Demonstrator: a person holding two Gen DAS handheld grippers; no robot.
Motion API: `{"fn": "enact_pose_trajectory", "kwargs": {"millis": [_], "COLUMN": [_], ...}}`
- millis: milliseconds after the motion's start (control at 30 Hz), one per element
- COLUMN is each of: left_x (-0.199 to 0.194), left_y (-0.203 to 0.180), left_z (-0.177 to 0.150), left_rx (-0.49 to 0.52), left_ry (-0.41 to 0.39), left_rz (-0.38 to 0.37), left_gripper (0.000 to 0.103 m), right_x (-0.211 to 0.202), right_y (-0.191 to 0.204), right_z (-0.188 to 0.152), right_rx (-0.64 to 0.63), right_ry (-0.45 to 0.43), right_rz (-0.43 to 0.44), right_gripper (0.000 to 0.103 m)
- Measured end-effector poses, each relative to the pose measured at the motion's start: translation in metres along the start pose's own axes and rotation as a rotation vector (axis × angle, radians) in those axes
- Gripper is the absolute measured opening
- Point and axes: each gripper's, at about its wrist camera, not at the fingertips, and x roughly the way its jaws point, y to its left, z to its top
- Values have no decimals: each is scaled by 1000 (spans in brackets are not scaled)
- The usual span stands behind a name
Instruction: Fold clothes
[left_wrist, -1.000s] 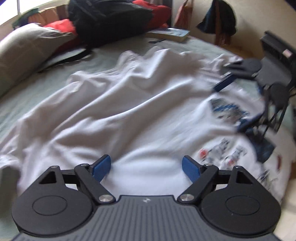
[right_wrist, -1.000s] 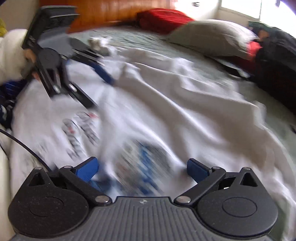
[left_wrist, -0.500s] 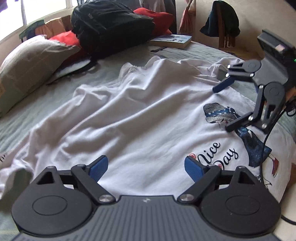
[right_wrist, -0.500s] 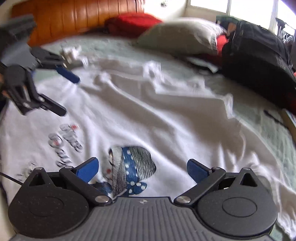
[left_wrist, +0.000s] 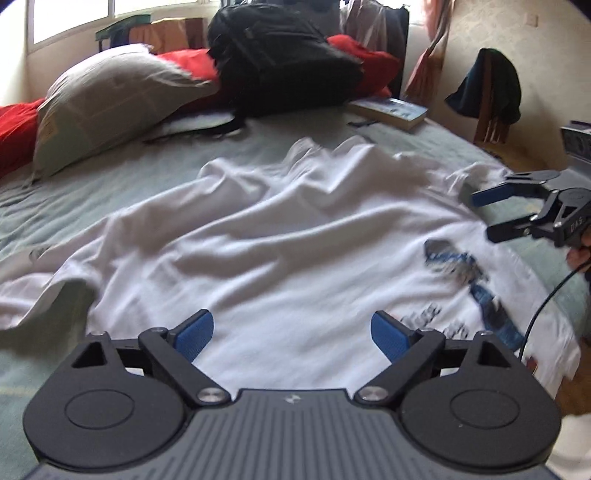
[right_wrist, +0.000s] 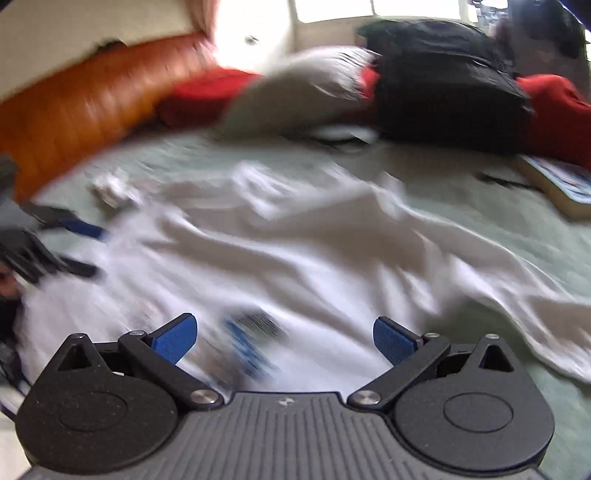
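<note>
White T-shirt (left_wrist: 288, 251) unmoved; right gripper (left_wrist: 484, 216) drawn back

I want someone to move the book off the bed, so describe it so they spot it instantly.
Find the black backpack at the far side of the bed. Beside it, near the bed's edge, lies the book: flat, thick, blue-covered, the only hard-edged thing among soft pillows and cloth.

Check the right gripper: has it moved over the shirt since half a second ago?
Yes. In the left wrist view, the right gripper now sits off the shirt's print, toward the sleeve at the bed's edge. Both views shifted, so partly camera motion.
</note>
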Motion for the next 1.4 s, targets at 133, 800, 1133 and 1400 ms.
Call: {"fn": "enact_pose_trajectory", "kwargs": {"millis": [133,800,1133,1400], "left_x": [24,66,32,25], "left_y": [-3,74,103,89], "left_z": [-6,15,12,-21], "left_rx": [-58,-309,-351,-316], "left_ry": [38,-7,-19,55], "left_rz": [16,-13,82,43], "left_gripper": [92,92,92,96], "right_x": [26,38,41,42], "right_y": [18,24,23,23], "right_z": [16,1,4,4], "right_rx": [-11,-35,-28,-20], "right_ry": [16,32,38,30], "right_rz": [58,-59,-56,-68], "right_gripper": [103,103,103,103]}}
